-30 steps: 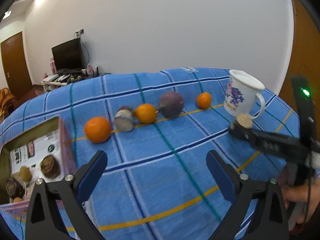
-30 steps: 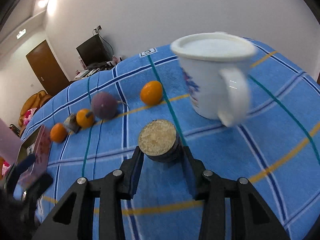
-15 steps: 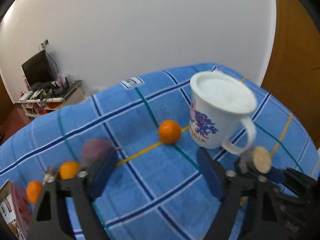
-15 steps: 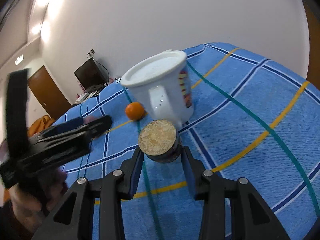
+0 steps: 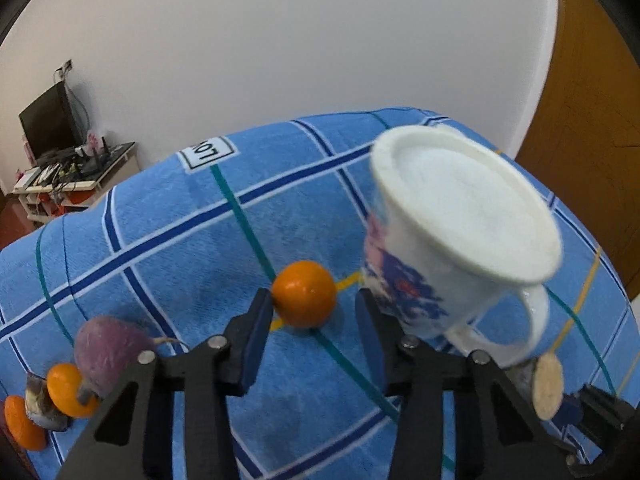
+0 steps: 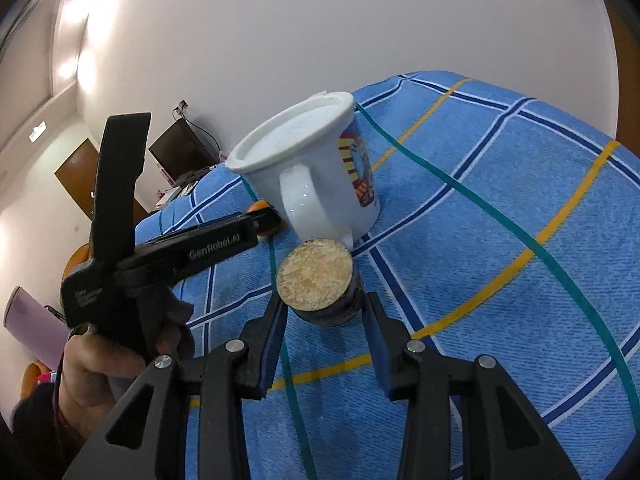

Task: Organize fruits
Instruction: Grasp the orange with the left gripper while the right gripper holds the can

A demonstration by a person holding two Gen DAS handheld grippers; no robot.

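Observation:
A small orange (image 5: 304, 300) lies on the blue checked cloth (image 5: 180, 248), just left of a white printed mug (image 5: 460, 248). My left gripper (image 5: 312, 308) is closing, with the orange between its fingertips. The left pad is at the orange's edge; a gap shows at the right pad. My right gripper (image 6: 324, 308) is shut on a dark halved fruit (image 6: 316, 280) with a tan cut face, held just in front of the mug (image 6: 312, 184). In the right wrist view the left gripper (image 6: 260, 220) reaches in from the left, held by a hand (image 6: 120, 352).
A purple fruit (image 5: 108, 352), two oranges (image 5: 68, 396) and a cut fruit (image 5: 40, 404) line up at the left. A pink box (image 6: 32, 332) stands further left. A wooden door (image 5: 592, 120) is beyond the cloth's right edge, a TV stand (image 5: 60, 168) behind.
My left gripper swung right, from near the box to the small orange by the mug, and its jaws narrowed a lot. The right gripper turned a little, still holding the halved fruit.

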